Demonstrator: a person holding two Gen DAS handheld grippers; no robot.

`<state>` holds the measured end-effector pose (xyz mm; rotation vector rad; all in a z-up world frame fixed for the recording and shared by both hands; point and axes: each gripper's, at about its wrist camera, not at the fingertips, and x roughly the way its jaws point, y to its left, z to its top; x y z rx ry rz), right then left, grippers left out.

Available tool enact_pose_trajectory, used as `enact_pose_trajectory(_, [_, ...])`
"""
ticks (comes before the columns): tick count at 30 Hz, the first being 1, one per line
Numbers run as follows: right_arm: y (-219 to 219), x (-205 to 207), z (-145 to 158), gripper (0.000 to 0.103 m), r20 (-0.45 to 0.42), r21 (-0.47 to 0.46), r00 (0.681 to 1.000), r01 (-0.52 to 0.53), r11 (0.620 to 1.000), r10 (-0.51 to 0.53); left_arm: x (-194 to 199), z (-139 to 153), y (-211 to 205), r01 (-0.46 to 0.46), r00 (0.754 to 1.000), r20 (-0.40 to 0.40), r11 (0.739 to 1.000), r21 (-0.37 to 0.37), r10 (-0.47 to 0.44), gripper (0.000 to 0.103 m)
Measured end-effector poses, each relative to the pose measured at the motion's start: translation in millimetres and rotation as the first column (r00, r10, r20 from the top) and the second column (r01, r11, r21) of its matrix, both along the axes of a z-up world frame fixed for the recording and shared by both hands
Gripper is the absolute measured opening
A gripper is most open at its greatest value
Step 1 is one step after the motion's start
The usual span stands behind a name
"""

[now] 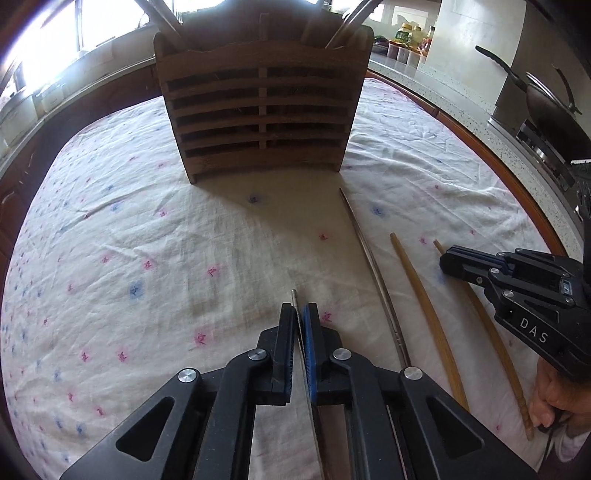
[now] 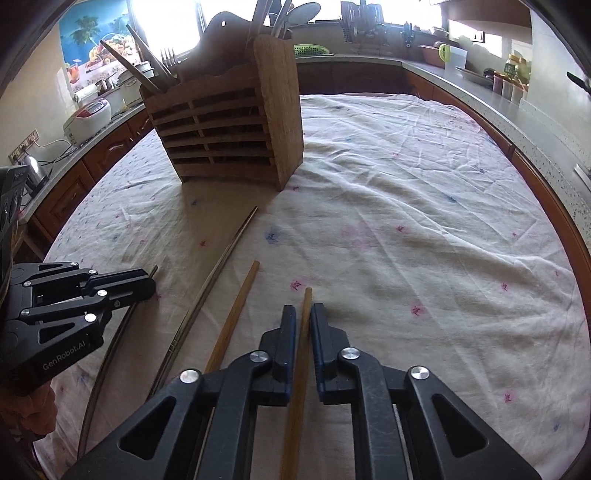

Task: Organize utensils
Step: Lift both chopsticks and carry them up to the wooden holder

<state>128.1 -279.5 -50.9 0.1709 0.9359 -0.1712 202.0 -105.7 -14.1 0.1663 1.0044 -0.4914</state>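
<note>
1. Up front, the left gripper [image 1: 298,317] has its fingers pressed narrow onto a thin metal chopstick [image 1: 294,297], whose tip pokes out just past them, low over the cloth-covered surface [image 1: 147,229]
2. Beside it, a second metal chopstick [image 1: 365,254] lies on the cloth, its far tip near the right front corner of the wooden utensil holder [image 1: 258,110]
3. Further right, a wooden chopstick [image 1: 424,310] lies flat, apart from the metal one
4. The right gripper [image 2: 303,325] sits over another wooden chopstick [image 2: 306,295], which runs between its fingers; these stand narrow with small gaps on both sides, so whether they actually grip it I cannot tell
5. The holder stands upright at the far side of the cloth, with forks, spoons and other utensils [image 2: 280,18] sticking out of its top
</note>
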Motion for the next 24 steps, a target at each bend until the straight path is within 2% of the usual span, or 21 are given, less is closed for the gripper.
enact_pose_trajectory(5, [3.7, -18.2, 23.5, 0.005, 0.068, 0.023, 0.998, 0.01, 1.0, -0.011, -18.6, 24.0, 22.8, -0.002, 0.999, 0.036, 0.997, -0.078, 0.005, 0.003])
enact_pose_trajectory(13, [12.3, -61.2, 95.8, 0.005, 0.266, 0.05, 0.963, 0.015, 0.999, -0.028, -62.2, 90.3, 78.9, 0.018, 0.99, 0.138, 0.967, -0.255, 0.018, 0.003])
enact_pose_trajectory(20, [23.4, -82.6, 142.3, 0.005, 0.382, 0.012, 0.924, 0.024, 1.0, -0.026, -92.8, 129.9, 125.7, 0.02, 0.977, 0.205, 0.938, -0.347, 0.055, 0.003])
enact_pose_trajectory(24, [31.3, -86.4, 163.1, 0.005, 0.427, -0.014, 0.904, 0.014, 1.0, -0.007, -104.2, 142.6, 142.1, 0.017, 0.968, 0.238, 0.931, -0.364, 0.075, 0.003])
